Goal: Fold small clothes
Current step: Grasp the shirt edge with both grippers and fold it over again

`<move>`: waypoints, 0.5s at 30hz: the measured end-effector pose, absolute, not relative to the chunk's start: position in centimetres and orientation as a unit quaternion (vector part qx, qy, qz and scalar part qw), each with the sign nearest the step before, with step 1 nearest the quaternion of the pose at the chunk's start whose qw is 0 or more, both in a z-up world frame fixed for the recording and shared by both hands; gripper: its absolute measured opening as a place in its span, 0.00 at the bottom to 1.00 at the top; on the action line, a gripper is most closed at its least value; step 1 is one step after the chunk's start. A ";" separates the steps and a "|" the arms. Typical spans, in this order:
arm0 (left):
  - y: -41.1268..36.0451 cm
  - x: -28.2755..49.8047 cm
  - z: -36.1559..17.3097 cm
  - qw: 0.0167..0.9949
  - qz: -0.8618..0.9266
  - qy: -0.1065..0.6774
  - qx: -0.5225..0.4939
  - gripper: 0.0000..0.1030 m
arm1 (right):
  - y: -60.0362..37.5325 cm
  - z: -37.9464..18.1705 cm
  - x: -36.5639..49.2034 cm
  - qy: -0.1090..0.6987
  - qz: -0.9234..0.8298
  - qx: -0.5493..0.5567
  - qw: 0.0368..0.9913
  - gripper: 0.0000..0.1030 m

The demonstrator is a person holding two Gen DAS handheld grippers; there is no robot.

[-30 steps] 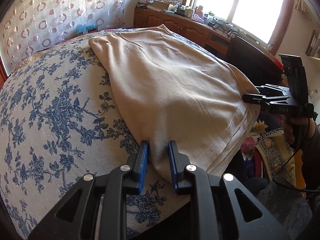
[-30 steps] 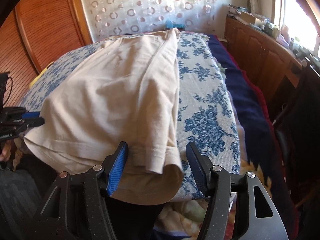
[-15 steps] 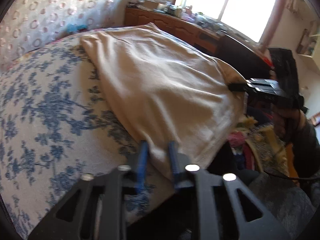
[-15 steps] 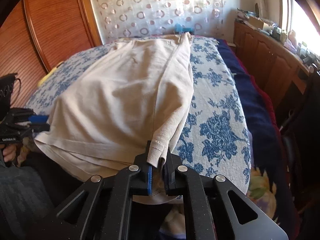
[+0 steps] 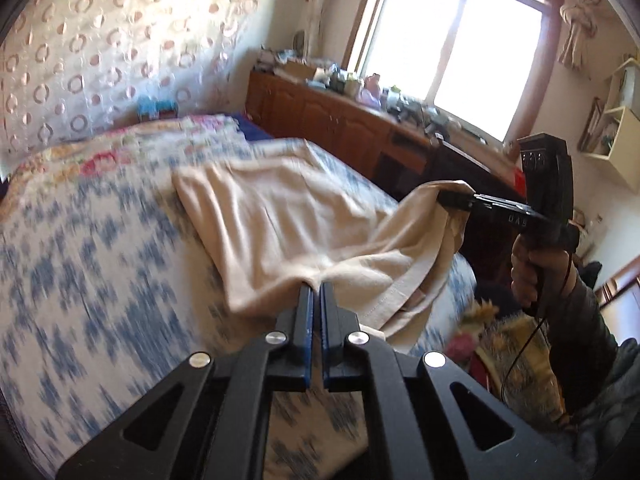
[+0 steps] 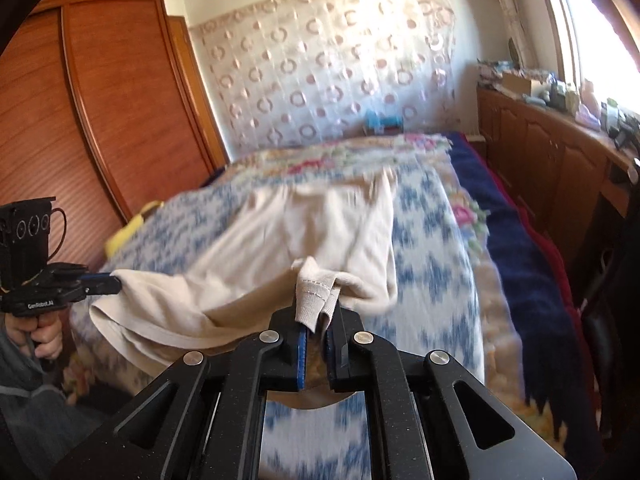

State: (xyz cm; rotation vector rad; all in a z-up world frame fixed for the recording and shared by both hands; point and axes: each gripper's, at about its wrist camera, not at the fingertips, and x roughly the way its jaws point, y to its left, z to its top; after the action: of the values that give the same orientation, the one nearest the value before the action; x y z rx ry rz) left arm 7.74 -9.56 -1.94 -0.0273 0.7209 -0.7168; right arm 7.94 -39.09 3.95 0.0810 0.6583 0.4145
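Note:
A beige garment (image 5: 288, 220) lies on the blue-flowered bedspread (image 5: 80, 260), its near hem lifted off the bed. My left gripper (image 5: 316, 286) has its jaws closing tight on the hem's left corner, with cloth pinched between the blue pads. In the left wrist view my right gripper (image 5: 444, 198) is at the right, holding the other corner up. In the right wrist view, the right gripper (image 6: 318, 316) is shut on a bunched hem fold of the garment (image 6: 280, 240). The left gripper (image 6: 116, 282) is at the far left, gripping its corner.
A person's hand (image 5: 536, 272) holds the right gripper's handle. A wooden cabinet (image 5: 340, 120) with clutter runs under the window, right of the bed. A wooden wardrobe (image 6: 100, 120) stands to the left. A dark blue blanket (image 6: 516, 240) hangs over the bed's right edge.
Both grippers closed on the garment's near hem corners, then rose, lifting the hem off the bed. The view now tilts up toward the far wall.

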 end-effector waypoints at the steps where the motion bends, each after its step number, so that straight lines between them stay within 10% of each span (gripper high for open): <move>1: -9.5 9.1 -1.2 0.878 -0.338 0.338 -0.014 0.00 | -38.9 4.7 8.9 0.314 0.204 0.037 0.927 0.04; 15: -7.7 25.2 -1.7 0.896 -0.274 0.349 -0.037 0.00 | -36.8 7.0 24.7 0.317 0.204 -0.005 0.926 0.04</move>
State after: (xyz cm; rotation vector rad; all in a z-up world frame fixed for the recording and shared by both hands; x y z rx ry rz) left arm 25.22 -7.68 -1.66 -0.0773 0.7226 -0.5677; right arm 24.65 -36.77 7.01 -0.0102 0.6509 0.4185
